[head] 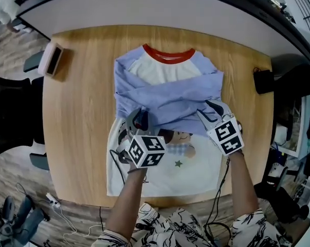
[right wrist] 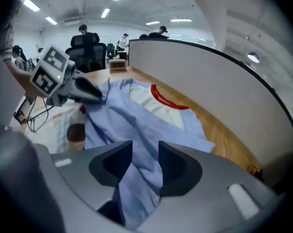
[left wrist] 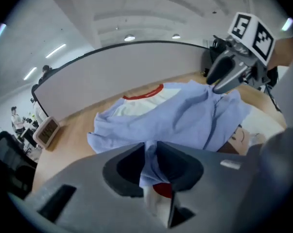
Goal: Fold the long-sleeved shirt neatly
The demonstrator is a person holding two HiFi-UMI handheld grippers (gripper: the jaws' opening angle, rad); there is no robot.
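On the wooden table [head: 77, 138] the long-sleeved shirt [head: 167, 73] lay flat, collar [head: 167, 54] at twelve o'clock, blue sleeves [head: 170, 102] crossed over its chest. At their seven o'clock the left gripper [head: 137, 119] pinched sleeve cloth, jaws nearly closed. At four o'clock the right gripper [head: 212, 110] stood partly open, cloth loose between its jaws. The fabric seemed light and limp, best gripped at hem corners [head: 112, 190].

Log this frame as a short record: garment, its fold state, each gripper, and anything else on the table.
garment: long-sleeved shirt, white body, red collar, lying flat on the wooden table
fold state: blue sleeves crossed over the chest; lower half not yet folded
left gripper: fingers closed on a fold of the blue sleeves
right gripper: fingers apart, blue sleeve fabric between them
other: small device at the table's far left corner
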